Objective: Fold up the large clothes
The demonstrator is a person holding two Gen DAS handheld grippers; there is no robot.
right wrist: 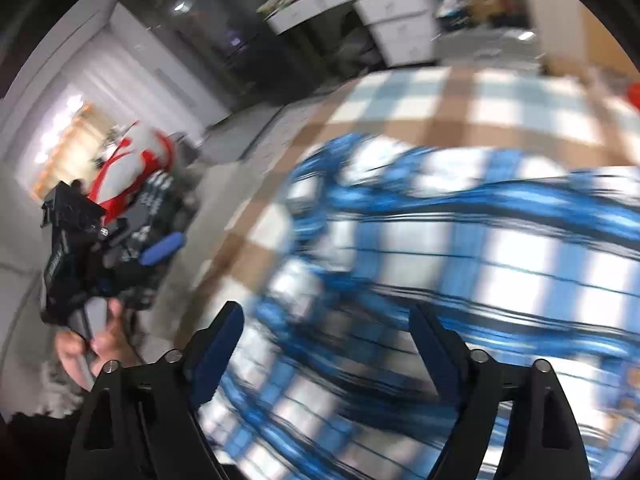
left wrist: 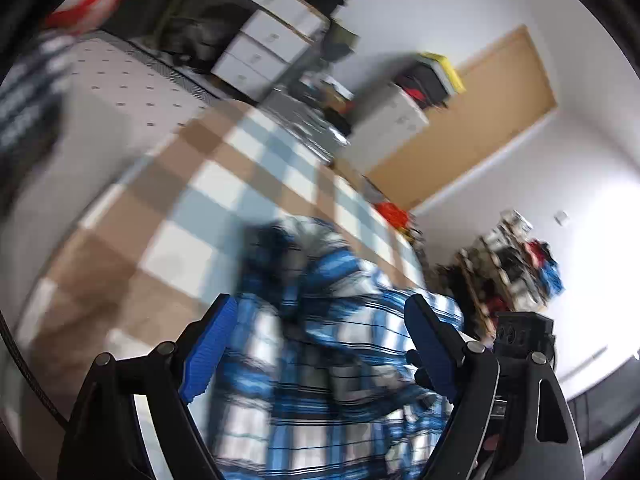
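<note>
Presently, items as seen:

- Blue plaid shirt (right wrist: 460,248): crumpled, unfolded, lying on the checked bedspread (left wrist: 192,200); fills the lower centre of the left wrist view and the right and centre of the right wrist view. Both views blurred.
- Left hand-held gripper (left wrist: 320,344): blue pads spread wide above the shirt, nothing pinched.
- Right hand-held gripper (right wrist: 324,344): jaws likewise spread over the cloth, no fabric between the pads.
- Person's hand (right wrist: 100,344): lower left of the right wrist view, on the other gripper's handle.

Step judged: taking hold to spread the shirt flat. Advice: find the collar or shoulder seams first, pinch one layer only at two well-separated corners, lift and shake flat before creasing.
</note>
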